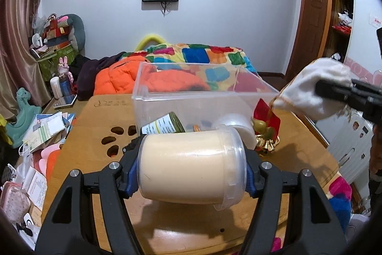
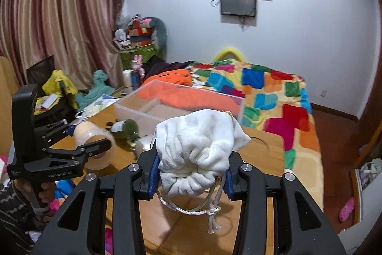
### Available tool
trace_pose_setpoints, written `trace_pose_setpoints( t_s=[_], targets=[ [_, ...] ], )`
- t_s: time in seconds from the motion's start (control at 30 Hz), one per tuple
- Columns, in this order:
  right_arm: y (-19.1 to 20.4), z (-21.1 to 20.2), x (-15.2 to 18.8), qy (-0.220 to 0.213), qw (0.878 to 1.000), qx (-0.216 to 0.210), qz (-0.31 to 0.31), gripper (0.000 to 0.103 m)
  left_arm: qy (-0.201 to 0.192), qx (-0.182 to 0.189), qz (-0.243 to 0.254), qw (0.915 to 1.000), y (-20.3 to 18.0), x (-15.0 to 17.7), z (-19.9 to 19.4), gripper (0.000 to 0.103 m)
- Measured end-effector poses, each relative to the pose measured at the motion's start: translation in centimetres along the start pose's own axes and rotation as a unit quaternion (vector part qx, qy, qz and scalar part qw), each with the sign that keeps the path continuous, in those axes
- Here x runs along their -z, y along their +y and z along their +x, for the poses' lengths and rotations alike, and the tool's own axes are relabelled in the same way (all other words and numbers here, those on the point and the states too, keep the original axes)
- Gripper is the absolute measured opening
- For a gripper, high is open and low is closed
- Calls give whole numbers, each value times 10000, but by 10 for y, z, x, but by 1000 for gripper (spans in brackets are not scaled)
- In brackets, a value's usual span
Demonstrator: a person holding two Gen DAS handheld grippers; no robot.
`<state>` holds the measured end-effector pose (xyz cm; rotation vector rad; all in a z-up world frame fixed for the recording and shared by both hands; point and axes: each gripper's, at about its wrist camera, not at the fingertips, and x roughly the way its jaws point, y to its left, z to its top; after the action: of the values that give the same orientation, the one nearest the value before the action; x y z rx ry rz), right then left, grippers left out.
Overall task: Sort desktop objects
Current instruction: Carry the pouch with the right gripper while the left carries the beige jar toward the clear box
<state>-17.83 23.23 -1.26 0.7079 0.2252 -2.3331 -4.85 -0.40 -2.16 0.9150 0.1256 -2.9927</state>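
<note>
Fluffy cloth pouch (image 2: 194,135), wooden table (image 1: 181,228)

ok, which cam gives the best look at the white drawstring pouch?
Right wrist view: the white drawstring pouch fills the centre, pinched at its gathered neck by the right gripper, cord and knot hanging below. The left wrist view shows only the pouch's side at the right edge, above the clear bin's right end.

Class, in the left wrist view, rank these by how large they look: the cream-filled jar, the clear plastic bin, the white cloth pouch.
1. clear plastic bin
2. cream-filled jar, close behind; nearness to the camera enlarges it
3. white cloth pouch
</note>
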Motion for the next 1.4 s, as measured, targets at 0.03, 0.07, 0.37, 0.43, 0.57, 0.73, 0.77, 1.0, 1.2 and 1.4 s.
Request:
trace_pose_setpoints(
  t_s=[0.03,0.07,0.37,0.43,0.57,0.73,0.77,1.0,1.2,1.4],
  targets=[
    [3,3,1,63,10000,-31,-53,38,1,6,-12,10000,1,0,0,66],
    [7,8,5,181,9997,-30,-161,38,5,11,-16,10000,1,0,0,66],
    [3,25,46,1110,9906,402,-691,38,111,81,-26,9999,0,7,4,66],
    [-5,21,47,1110,9897,600,-676,38,112,89,-24,9999,1,6,4,66],
    [-19,8,38,872,9919,794,-463,38,117,109,-23,9999,0,4,5,66],
    [-15,3,21,550,9938,860,-448,38,67,74,47,9999,-1,-5,5,66],
    [-13,4,19,517,9935,887,-497,38,39,69,76,9999,-2,-8,4,66],
    [-9,16,2,369,9950,778,-514,38,-128,111,69,9998,3,-27,0,66],
    [-4,18,-15,155,9962,680,-515,38,-208,136,141,9996,5,-47,2,66],
    [-4,20,-34,-50,9970,597,-492,38,-289,156,252,9991,6,-70,9,66]
  ],
)
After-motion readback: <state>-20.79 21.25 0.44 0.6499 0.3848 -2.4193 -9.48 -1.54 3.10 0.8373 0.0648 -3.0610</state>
